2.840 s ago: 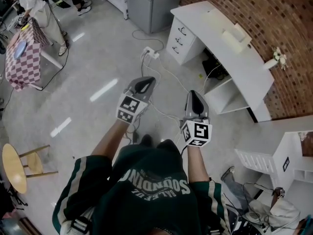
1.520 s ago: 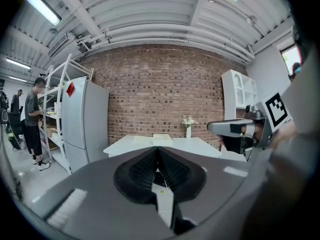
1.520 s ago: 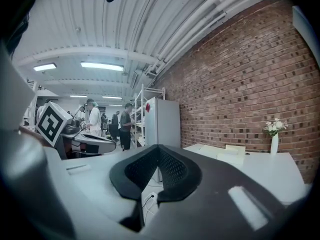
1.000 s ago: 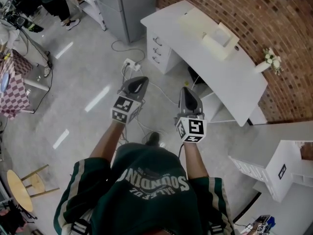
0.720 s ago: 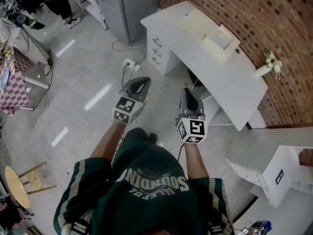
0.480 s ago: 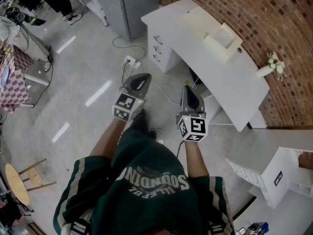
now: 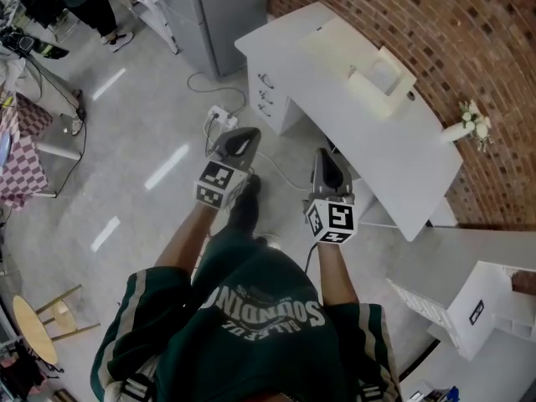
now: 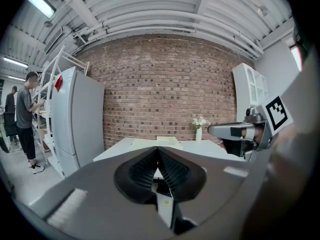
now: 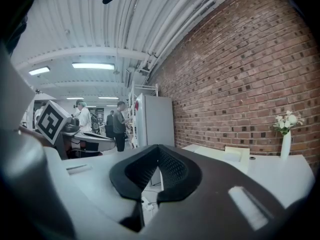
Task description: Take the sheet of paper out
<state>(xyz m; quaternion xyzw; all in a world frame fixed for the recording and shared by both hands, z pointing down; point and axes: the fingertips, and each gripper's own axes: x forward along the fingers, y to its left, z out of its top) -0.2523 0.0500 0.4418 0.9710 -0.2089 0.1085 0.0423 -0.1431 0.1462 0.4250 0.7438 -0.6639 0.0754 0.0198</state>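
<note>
Brick wall along the top right of the head view, with a long white desk running beside it. On the desk top there's a cream tray with a flat cream pad just beside it. I honestly can't tell from up here which bit is the sheet of paper, so all I can say is it'd be somewhere on that desk, well apart from both claws. Left gripper and right gripper are held out side by side over the grey floor, both pointing toward the desk. A white vase of flowers stands at the far end of the desk, and a power strip lies on the floor near the left claw.

Left gripper view: the left gripper's ribbed pads are pressed right together with nothing between them. Past the tips you see the desk edge, the cream tray and the vase against the brick. The right gripper pokes in from the right side.

Right gripper view: same deal, the right gripper's pads meet at the tips, nothing caught in there. The desk with the tray and the vase sits off to the right, a tall grey cabinet is dead ahead, and a few people are standing further back.
</note>
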